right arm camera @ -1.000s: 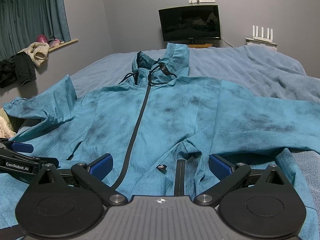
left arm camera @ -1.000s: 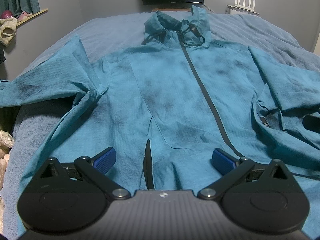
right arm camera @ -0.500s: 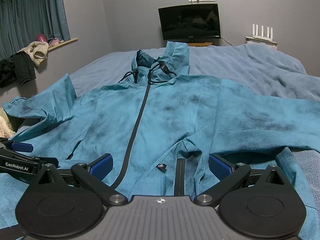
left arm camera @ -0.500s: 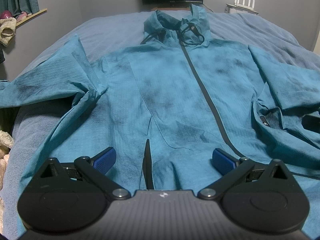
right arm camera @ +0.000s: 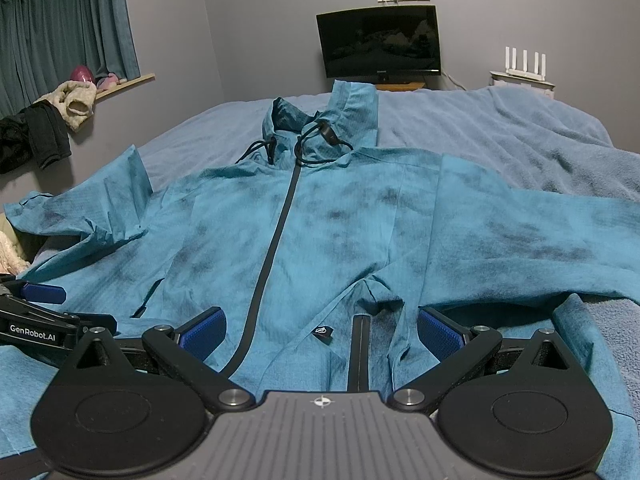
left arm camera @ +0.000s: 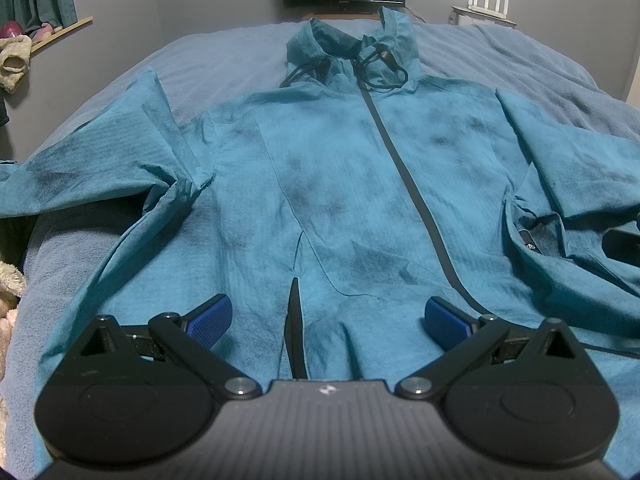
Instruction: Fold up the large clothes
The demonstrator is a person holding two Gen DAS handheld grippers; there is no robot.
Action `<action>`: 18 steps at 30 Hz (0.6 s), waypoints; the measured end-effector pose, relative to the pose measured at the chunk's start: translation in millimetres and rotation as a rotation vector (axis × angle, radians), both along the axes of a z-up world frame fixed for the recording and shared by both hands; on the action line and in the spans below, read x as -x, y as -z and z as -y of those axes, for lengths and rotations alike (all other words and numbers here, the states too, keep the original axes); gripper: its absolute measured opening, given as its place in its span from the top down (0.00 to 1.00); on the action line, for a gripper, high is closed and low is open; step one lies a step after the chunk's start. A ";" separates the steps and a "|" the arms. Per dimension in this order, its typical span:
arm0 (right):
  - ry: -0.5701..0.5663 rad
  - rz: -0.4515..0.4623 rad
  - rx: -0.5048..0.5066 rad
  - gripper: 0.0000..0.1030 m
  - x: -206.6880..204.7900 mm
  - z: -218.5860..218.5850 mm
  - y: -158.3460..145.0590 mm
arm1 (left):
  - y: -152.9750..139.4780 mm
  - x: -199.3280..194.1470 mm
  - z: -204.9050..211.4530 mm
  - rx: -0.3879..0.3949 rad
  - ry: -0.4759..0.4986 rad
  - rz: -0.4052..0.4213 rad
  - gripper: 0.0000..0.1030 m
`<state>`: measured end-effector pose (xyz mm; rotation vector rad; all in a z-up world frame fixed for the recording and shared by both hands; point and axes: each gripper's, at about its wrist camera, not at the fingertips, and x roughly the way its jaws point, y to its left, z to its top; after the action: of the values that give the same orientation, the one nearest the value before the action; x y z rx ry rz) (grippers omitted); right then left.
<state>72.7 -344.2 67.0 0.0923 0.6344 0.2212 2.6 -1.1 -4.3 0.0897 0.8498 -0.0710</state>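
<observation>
A teal hooded jacket (left arm camera: 328, 184) lies face up on the bed, zipped, sleeves spread to both sides, hood at the far end. It also shows in the right wrist view (right arm camera: 340, 232). My left gripper (left arm camera: 328, 322) is open and empty, hovering low over the jacket's hem left of the zipper (left arm camera: 416, 200). My right gripper (right arm camera: 320, 330) is open and empty over the hem right of the zipper (right arm camera: 276, 240), near the right pocket. The left gripper also shows at the left edge of the right wrist view (right arm camera: 44, 312).
The jacket lies on a blue blanket-covered bed (right arm camera: 520, 132). A monitor (right arm camera: 380, 44) and a white router (right arm camera: 524, 68) stand at the far wall. Clothes (right arm camera: 44, 128) hang at the windowsill on the left. A plush item (left arm camera: 8, 288) sits at the bed's left edge.
Both grippers have barely shifted; the views are almost unchanged and the jacket has not moved.
</observation>
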 end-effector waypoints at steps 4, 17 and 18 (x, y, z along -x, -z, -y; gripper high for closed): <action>0.000 -0.001 0.000 0.00 -0.6 -1.7 -3.2 | -0.2 -0.1 0.0 0.000 0.000 0.000 0.00; 0.019 -0.001 -0.023 0.00 -1.7 1.1 2.9 | 2.8 0.7 0.6 0.002 0.003 -0.003 0.00; 0.044 0.001 -0.055 0.00 -2.5 8.1 2.5 | 2.7 0.0 -0.7 0.009 0.003 -0.002 0.00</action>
<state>75.1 -352.2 64.5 0.1590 0.6244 0.1968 2.6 -0.5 -6.9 0.0828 0.8511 -0.0779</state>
